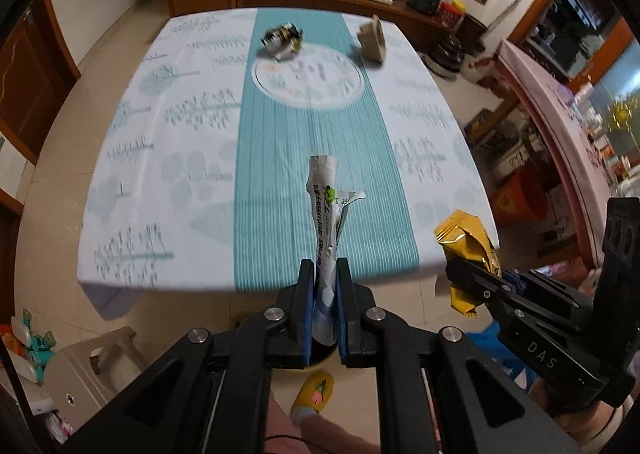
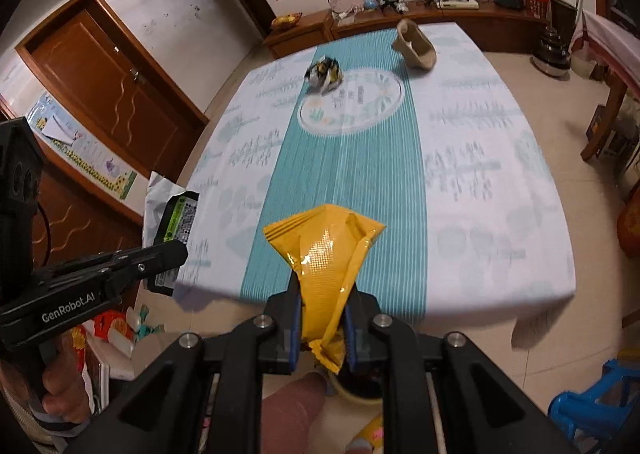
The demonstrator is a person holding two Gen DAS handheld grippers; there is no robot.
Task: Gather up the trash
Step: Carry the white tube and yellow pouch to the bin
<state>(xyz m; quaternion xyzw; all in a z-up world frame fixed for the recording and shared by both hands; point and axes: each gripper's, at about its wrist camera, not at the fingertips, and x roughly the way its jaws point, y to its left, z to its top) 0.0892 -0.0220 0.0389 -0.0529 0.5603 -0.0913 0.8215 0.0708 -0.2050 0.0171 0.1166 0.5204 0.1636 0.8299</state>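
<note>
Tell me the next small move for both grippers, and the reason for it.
Probably carry both pieces off the table to wherever trash goes; no bin shows. The left gripper is shut on the white sachet and the right gripper on the yellow wrapper, both near the table's front edge. A crumpled wrapper and a beige cardboard piece remain at the far end.

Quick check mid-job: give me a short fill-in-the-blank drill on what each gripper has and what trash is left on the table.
1. The left gripper is shut on a white ____.
2. The wrapper in the right gripper is ____ in colour.
3. ____ pieces of trash lie on the table: a crumpled wrapper and a brown paper piece.
4. The crumpled wrapper lies on the ____ stripe of the tablecloth.

Missing words: sachet; yellow; Two; teal
</note>
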